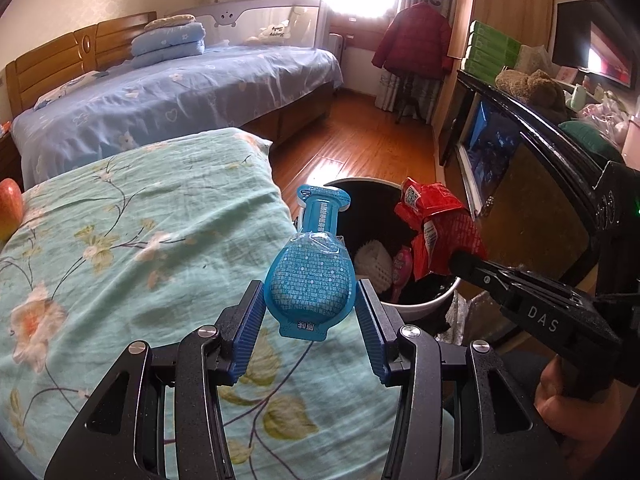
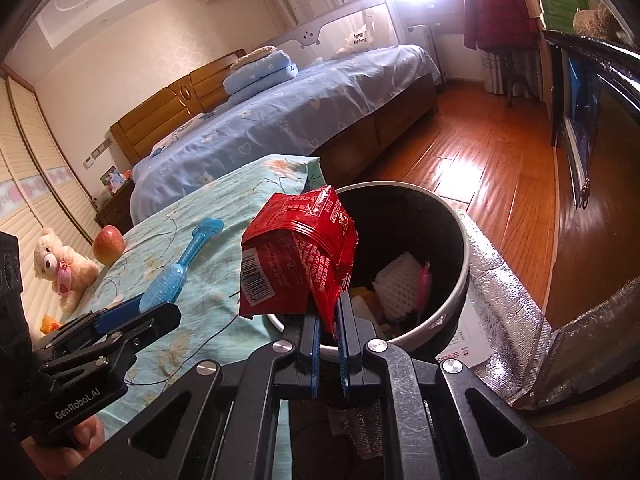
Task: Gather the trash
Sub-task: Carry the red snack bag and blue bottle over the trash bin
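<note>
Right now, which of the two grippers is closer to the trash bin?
Right. The right gripper, pinching a red wrapper, sits at the trash bin rim with the wrapper hanging over the opening. The left gripper, holding a blue packet, is over the floral bedcover beside the bin.

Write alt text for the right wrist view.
The right gripper pinches a crumpled red wrapper at the near rim of an open trash bin. To its left, the left gripper holds a blue package over a floral bedspread.
</note>
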A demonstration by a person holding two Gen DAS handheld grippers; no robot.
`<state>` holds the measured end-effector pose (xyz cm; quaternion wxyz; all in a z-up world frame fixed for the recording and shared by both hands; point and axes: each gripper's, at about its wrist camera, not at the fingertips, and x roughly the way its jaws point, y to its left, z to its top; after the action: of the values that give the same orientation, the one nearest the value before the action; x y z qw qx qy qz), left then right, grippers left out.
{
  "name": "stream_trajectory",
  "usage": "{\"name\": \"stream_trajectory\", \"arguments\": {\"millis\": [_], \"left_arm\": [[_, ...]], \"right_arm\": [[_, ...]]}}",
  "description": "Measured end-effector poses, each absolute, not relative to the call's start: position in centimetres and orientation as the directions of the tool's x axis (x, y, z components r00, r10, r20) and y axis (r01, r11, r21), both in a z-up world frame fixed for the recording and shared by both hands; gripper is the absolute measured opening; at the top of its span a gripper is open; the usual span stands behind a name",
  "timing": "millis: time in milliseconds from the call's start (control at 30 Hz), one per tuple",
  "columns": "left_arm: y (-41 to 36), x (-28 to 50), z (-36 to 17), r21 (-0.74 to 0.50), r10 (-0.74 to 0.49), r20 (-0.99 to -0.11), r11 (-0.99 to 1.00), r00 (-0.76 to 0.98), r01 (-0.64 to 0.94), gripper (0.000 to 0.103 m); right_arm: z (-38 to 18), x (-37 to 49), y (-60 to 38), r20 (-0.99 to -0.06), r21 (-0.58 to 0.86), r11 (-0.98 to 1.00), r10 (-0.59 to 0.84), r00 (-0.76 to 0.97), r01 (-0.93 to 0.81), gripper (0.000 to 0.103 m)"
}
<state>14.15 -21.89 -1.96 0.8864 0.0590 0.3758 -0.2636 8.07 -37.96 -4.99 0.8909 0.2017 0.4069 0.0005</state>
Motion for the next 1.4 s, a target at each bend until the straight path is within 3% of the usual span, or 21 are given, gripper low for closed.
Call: {"name": "stream_trajectory", "arguments": {"millis": [1400], "left_arm": [[-27.1,17.0,-2.4,-0.088,-0.429,-0.714,0.839,0.554,0.537,0.045]], "right_arm": [[-6.7,11.3,-41.7,-0.764,0.334,0.917,0.128,0.633,0.217,0.007]]}}
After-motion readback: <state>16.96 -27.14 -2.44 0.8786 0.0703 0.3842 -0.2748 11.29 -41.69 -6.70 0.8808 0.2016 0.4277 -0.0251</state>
